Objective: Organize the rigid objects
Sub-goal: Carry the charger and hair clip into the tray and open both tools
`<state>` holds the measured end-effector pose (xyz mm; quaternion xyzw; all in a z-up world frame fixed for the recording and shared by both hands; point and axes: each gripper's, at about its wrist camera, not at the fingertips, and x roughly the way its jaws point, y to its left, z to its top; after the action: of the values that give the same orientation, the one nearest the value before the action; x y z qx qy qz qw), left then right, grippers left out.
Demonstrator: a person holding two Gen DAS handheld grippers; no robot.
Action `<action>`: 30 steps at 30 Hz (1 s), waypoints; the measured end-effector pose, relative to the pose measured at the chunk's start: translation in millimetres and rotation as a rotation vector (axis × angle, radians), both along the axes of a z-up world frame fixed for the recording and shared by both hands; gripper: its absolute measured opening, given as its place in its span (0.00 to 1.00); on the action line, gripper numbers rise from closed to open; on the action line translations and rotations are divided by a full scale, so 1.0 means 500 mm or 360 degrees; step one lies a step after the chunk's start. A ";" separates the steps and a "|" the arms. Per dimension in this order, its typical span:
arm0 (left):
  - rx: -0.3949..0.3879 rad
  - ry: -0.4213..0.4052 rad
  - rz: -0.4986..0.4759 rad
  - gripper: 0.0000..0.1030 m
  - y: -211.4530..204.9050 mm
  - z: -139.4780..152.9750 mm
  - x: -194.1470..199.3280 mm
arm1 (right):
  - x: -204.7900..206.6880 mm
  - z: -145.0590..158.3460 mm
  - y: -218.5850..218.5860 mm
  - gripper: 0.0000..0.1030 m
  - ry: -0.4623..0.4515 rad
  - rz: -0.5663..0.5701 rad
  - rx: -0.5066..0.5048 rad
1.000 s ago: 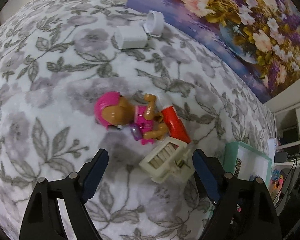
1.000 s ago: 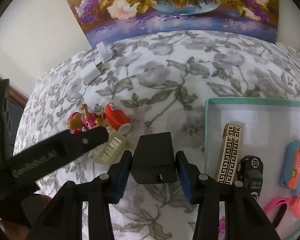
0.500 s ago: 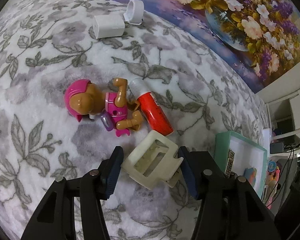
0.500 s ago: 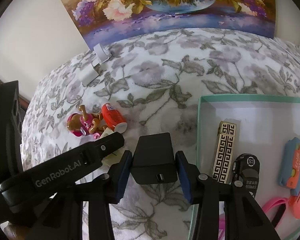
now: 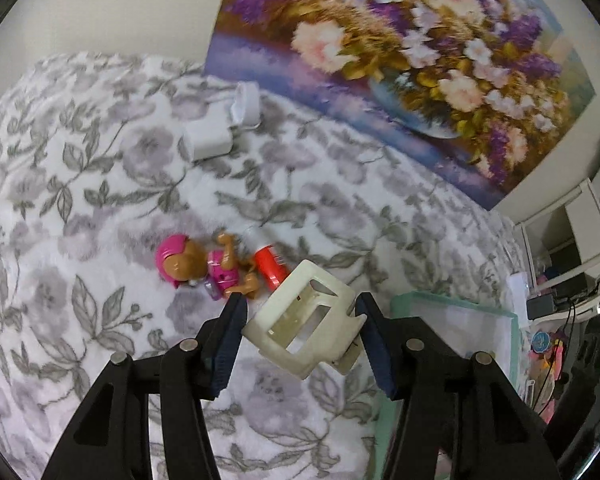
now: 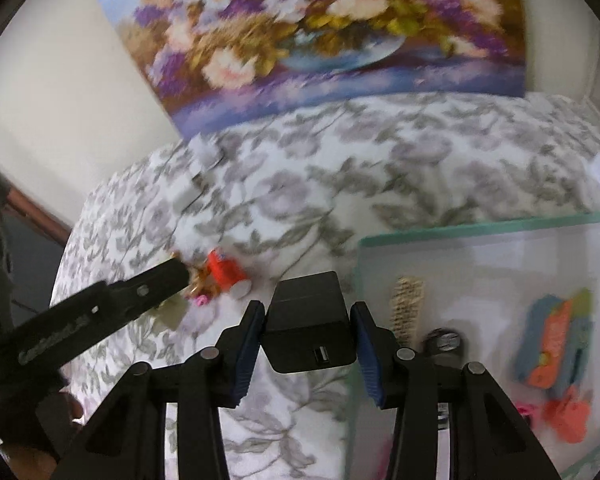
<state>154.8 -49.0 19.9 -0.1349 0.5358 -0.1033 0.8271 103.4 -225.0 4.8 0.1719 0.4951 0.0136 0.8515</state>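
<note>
Between the blue pads of the left tool (image 5: 300, 330) sits a cream plastic frame (image 5: 306, 326), tilted, with both pads pressed against its sides; the tool is clamped on it and the frame hangs clear of the bed (image 5: 100, 208). Its jaws have just been closing, and the frame is the thing caught between them. Just beyond the frame, on the flowered bedspread, lie a pink toy figure (image 5: 198, 270) and a red tube (image 5: 270, 268), touching each other. Farther back, near the flower painting (image 5: 400, 60) that leans at the wall, lie a white box (image 5: 208, 140) and a white cap (image 5: 246, 104), side by side.

The right tool (image 6: 308, 338) grips a black charger block (image 6: 308, 322), its pads pressed on the two sides and a socket facing the camera. To its right lies a tray with a green rim (image 6: 480, 226) on the bed. Inside the tray are a patterned gold and black bar (image 6: 408, 306), a dark toy car (image 6: 444, 340) beside it, a blue and orange toy (image 6: 556, 344) farther right, and something pink at the lower edge, too blurred to name. The left tool's black arm crosses the left side of this view, partly hiding the toy figure and tube.
</note>
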 end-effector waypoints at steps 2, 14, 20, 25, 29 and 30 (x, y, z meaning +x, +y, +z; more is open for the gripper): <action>0.0013 -0.0024 -0.0024 0.56 -0.023 0.012 -0.003 | -0.005 0.006 -0.030 0.46 -0.0002 -0.0061 -0.0026; 0.0117 -0.0066 -0.0308 0.56 -0.210 0.013 -0.041 | -0.058 -0.007 -0.246 0.46 0.0075 -0.0436 -0.0097; 0.0191 -0.0083 -0.0468 0.56 -0.301 0.000 -0.065 | -0.089 -0.020 -0.328 0.46 0.0136 -0.0597 -0.0187; 0.0253 -0.0089 -0.0579 0.56 -0.363 -0.019 -0.084 | -0.106 -0.030 -0.362 0.46 0.0175 -0.0678 -0.0210; 0.0313 -0.0073 -0.0658 0.57 -0.401 -0.040 -0.099 | -0.108 -0.031 -0.363 0.46 0.0186 -0.0673 -0.0229; 0.0324 -0.0067 -0.0669 0.57 -0.406 -0.044 -0.102 | -0.107 -0.033 -0.362 0.46 0.0192 -0.0669 -0.0230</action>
<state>104.0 -252.2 -2.0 0.0659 0.5423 -0.2215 0.8078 50.1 -405.9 -11.5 0.2103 0.4982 -0.2099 0.8145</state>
